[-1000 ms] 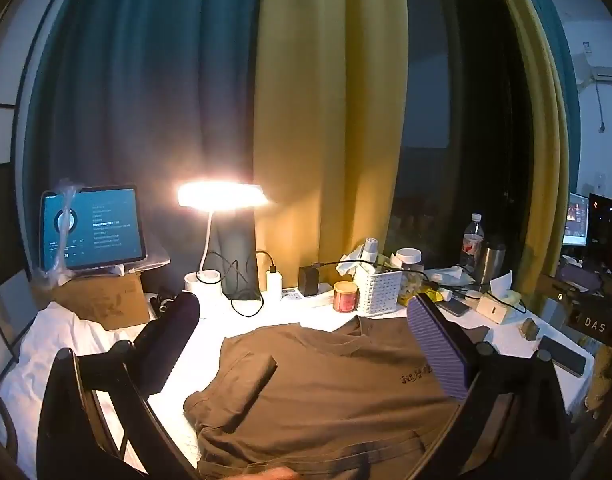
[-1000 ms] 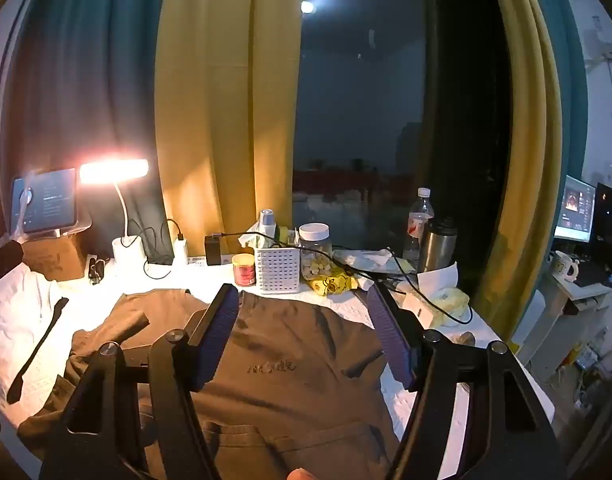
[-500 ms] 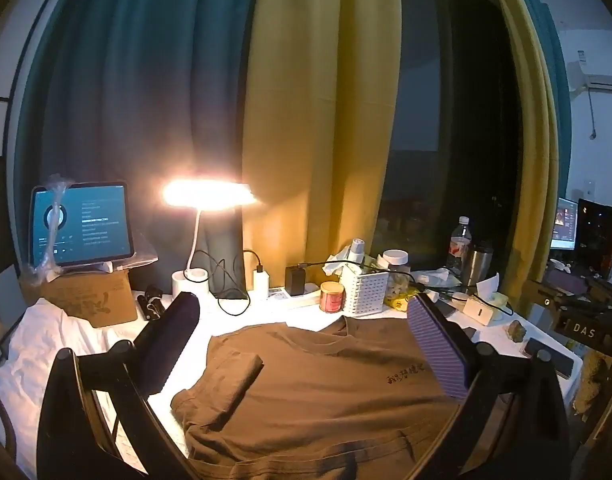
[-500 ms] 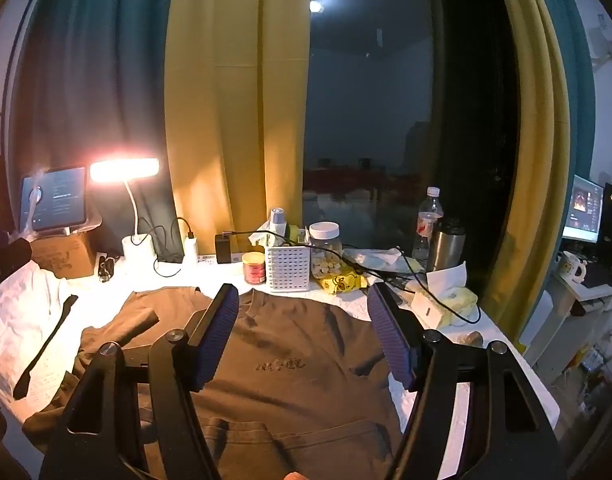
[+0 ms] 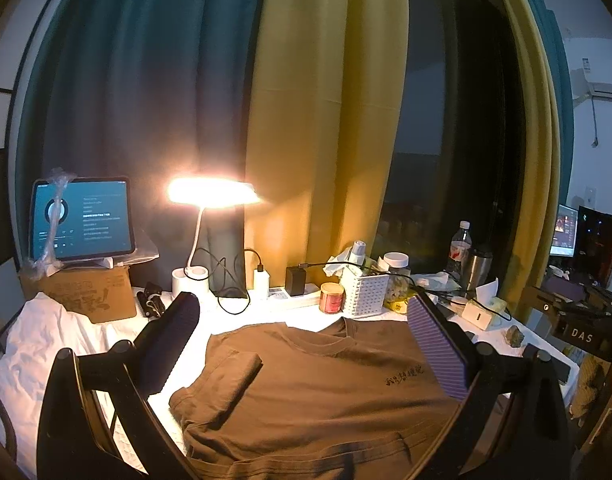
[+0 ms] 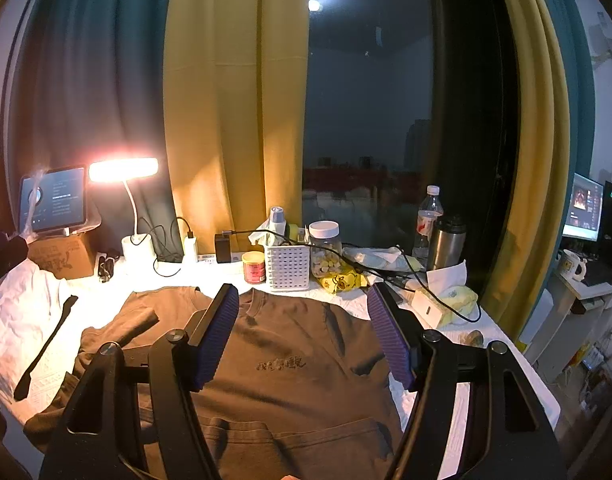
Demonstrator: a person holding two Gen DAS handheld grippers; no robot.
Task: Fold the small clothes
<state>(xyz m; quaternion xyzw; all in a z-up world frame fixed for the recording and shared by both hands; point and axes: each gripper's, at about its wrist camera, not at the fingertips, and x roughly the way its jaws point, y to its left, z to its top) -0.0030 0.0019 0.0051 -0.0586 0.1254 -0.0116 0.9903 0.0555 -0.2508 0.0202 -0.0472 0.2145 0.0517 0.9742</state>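
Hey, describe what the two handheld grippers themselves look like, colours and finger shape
Both are black two-finger tools with angular strut frames and round pivot bolts. The left gripper has long flat fingers faced with purple ribbed pads. The right gripper has the same build, with its purple ribbed pads facing inward. No cables or markings show on either.
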